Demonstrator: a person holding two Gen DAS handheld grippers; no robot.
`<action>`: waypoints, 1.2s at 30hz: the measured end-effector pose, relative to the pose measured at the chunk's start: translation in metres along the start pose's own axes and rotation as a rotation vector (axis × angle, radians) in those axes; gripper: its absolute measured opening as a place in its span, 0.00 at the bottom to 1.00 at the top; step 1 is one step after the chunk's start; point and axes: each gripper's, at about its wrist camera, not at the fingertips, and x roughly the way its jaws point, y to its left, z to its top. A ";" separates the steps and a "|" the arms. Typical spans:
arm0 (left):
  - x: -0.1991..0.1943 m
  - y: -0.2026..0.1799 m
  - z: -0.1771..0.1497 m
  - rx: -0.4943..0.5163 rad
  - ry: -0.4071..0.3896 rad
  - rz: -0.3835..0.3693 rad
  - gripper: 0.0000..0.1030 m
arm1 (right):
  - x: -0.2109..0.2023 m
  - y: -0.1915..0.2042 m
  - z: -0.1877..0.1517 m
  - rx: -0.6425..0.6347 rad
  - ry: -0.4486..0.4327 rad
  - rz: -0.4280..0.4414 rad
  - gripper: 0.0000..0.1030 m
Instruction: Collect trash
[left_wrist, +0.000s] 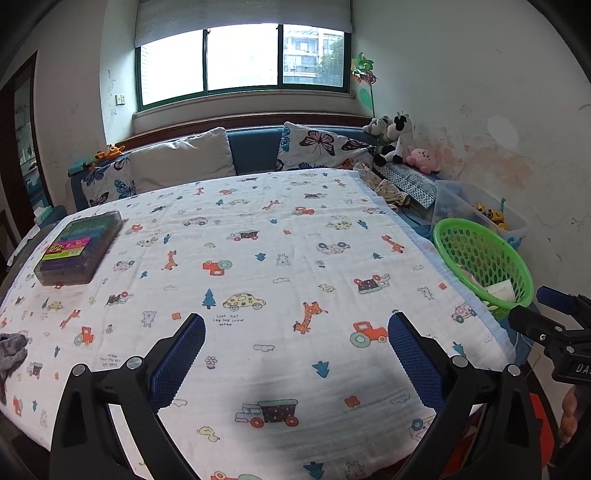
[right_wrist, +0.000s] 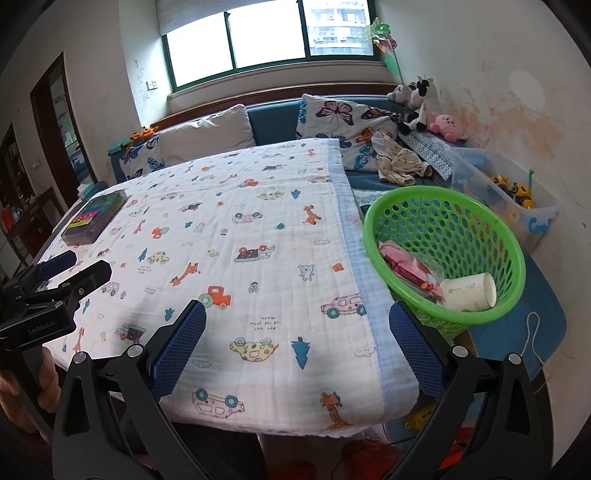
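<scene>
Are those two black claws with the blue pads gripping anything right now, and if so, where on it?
Nothing is held. The left gripper and the right gripper are both open, with only the printed blanket showing between their blue pads.

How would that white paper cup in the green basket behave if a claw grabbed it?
The paper cup looks thin-walled, so a firm squeeze would probably crush it. It lies on its side, likely empty and light. Being round, it may roll against the pink wrapper when nudged.

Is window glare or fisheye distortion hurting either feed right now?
Left wrist view: window blown out white, blanket evenly lit, edges bowed. Right wrist view: same glare at top, green basket and paper cup sharp, dark vignette in corners.
</scene>
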 end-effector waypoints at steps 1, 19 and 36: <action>0.000 0.000 0.000 0.000 0.000 0.003 0.93 | 0.000 0.000 -0.001 -0.001 0.000 -0.001 0.96; -0.001 0.004 -0.004 -0.015 0.005 0.018 0.93 | 0.001 0.003 -0.002 -0.006 0.002 0.000 0.96; -0.003 0.004 -0.006 -0.014 0.006 0.019 0.93 | 0.002 0.004 -0.003 -0.013 0.003 0.001 0.96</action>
